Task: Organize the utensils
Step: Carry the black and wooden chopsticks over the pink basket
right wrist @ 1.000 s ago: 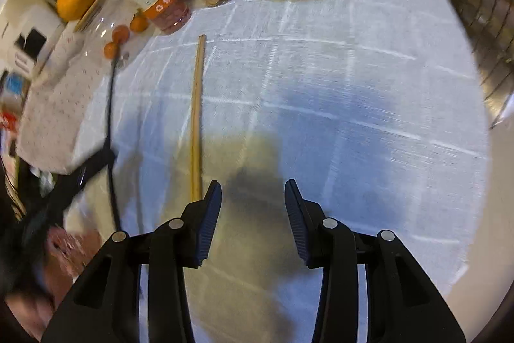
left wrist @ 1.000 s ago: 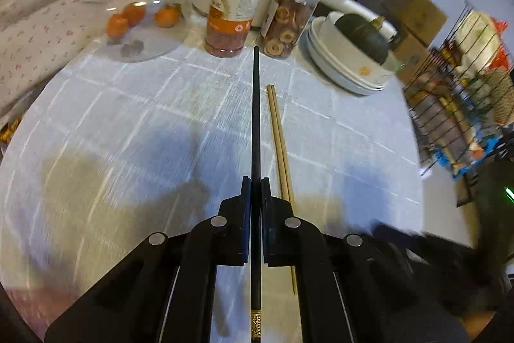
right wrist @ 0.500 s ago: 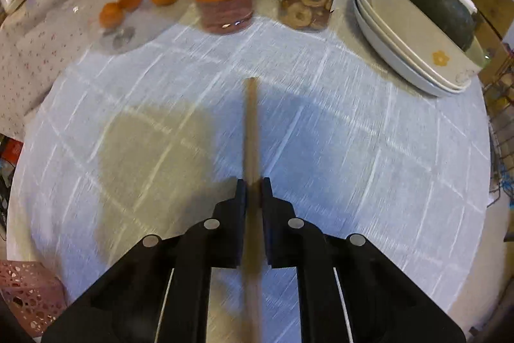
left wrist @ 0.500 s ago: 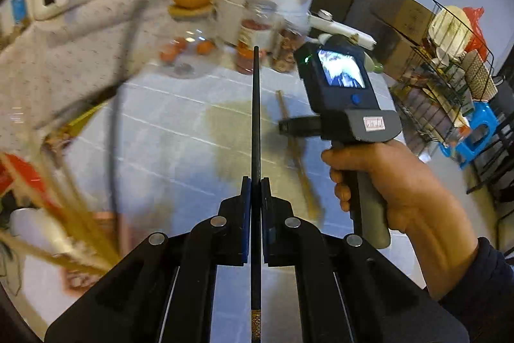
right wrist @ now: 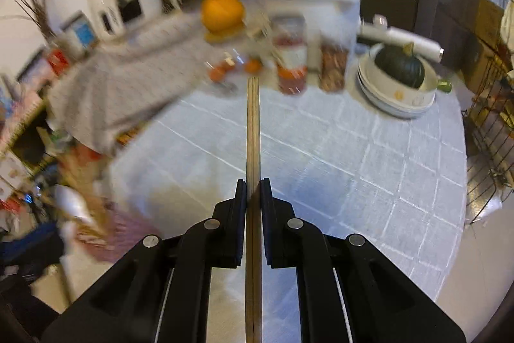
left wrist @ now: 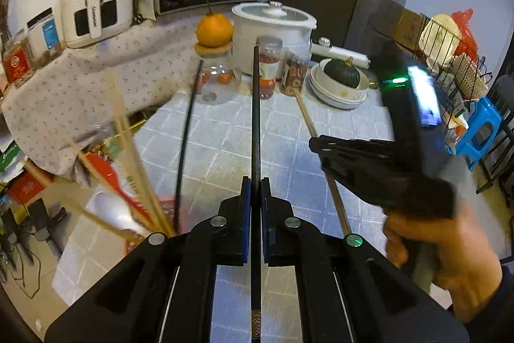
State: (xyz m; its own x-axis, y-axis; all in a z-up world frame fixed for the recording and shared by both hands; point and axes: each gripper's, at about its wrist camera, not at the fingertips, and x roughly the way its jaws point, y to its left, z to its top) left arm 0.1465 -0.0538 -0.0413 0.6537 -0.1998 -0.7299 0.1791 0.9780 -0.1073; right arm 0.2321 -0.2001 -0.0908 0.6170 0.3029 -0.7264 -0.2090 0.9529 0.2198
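My left gripper (left wrist: 256, 182) is shut on a black chopstick (left wrist: 255, 118) and holds it above the table, pointing at the jars. My right gripper (right wrist: 253, 185) is shut on a pair of wooden chopsticks (right wrist: 252, 130), also lifted off the table; it shows at the right of the left wrist view (left wrist: 316, 143) with the wooden chopsticks (left wrist: 305, 114) in it. A pink utensil holder (left wrist: 167, 208) at the table's left edge holds a second black chopstick (left wrist: 188, 130), wooden chopsticks (left wrist: 128, 150), a white spoon (left wrist: 112, 211) and a red utensil (left wrist: 102, 169).
On the checked tablecloth (left wrist: 225, 130) at the back stand a glass jar with an orange on its lid (left wrist: 214, 28), a red-filled jar (left wrist: 268, 69), a jar of dried slices (left wrist: 294, 73), a white pot (left wrist: 273, 31) and stacked plates with a dark squash (left wrist: 340, 76). A wire rack (right wrist: 488, 118) is on the right.
Both grippers have risen from the table with their chopsticks. The right gripper closed on the wooden chopsticks a second ago. The left has swung towards the utensil holder.
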